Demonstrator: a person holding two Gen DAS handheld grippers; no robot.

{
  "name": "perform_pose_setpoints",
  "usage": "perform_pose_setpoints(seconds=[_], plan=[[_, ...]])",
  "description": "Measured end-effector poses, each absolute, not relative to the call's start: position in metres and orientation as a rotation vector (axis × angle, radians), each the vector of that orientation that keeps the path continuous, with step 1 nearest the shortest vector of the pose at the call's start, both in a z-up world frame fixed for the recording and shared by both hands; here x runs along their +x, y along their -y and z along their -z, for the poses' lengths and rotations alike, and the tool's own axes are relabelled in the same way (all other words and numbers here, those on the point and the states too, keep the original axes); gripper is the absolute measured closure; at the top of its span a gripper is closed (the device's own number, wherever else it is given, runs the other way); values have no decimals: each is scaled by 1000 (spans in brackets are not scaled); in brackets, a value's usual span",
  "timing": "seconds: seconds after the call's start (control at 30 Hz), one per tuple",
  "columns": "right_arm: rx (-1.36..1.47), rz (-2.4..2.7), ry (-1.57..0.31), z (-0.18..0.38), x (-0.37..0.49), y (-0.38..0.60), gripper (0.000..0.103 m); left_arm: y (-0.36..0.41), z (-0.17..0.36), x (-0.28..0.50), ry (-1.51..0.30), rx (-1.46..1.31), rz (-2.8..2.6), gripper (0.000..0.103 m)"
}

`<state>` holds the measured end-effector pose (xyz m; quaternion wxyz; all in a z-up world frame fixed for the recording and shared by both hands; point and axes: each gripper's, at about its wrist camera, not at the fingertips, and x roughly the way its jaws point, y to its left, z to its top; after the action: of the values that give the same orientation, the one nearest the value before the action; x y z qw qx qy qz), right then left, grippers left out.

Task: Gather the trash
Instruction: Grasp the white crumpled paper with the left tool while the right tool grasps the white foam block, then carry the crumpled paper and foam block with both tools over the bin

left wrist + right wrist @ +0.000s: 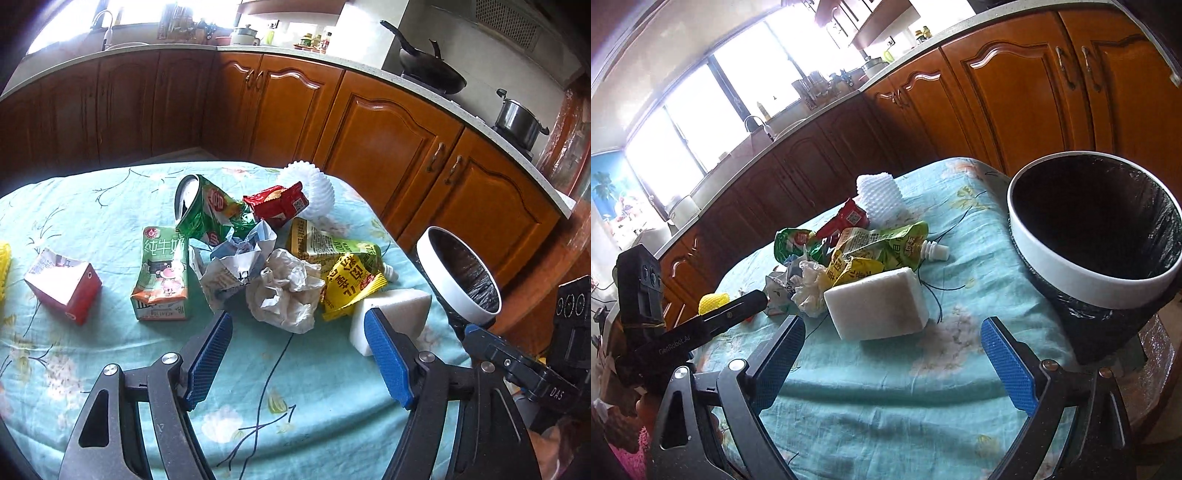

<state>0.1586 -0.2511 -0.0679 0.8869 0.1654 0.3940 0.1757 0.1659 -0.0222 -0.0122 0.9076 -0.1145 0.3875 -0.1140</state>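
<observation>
A heap of trash lies on the table with the blue floral cloth (110, 339): a crumpled white paper ball (286, 291), a yellow wrapper (347, 284), a green spouted pouch (332, 245), a green chip bag (207, 210), a red wrapper (277, 203), a green milk carton (162, 273), a red carton (62, 284) and a white foam block (391, 314). My left gripper (297, 332) is open, just short of the paper ball. My right gripper (894, 332) is open, just short of the foam block (879, 304). A white-rimmed bin with a black liner (1100, 229) stands at the table's right edge.
A white foam net sleeve (314, 184) lies behind the heap, a yellow one (714, 302) at the far left. Wooden cabinets (388, 147) and a counter with pans (432, 70) run behind the table. Each gripper shows in the other's view (683, 332).
</observation>
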Motion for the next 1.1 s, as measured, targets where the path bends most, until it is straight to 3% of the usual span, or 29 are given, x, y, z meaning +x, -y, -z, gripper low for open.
perform_pose_setpoints(seconds=[0.23, 0.47, 0.57, 0.63, 0.73, 0.93, 1.1], plan=[[337, -394, -839, 76, 176, 244, 9, 22, 27, 192, -847, -228, 257, 50], [317, -422, -855, 83, 198, 237, 19, 27, 45, 221, -894, -223, 235, 50], [320, -436, -883, 91, 206, 234, 33, 28, 53, 233, -919, -228, 238, 57], [316, -441, -902, 97, 209, 232, 58, 30, 58, 236, -932, -234, 260, 75], [310, -437, -895, 97, 206, 233, 70, 32, 55, 237, -917, -218, 277, 85], [287, -443, -875, 88, 191, 235, 83, 30, 50, 223, -893, -221, 285, 88], [297, -433, -845, 74, 174, 245, 85, 27, 33, 202, -851, -224, 297, 88]])
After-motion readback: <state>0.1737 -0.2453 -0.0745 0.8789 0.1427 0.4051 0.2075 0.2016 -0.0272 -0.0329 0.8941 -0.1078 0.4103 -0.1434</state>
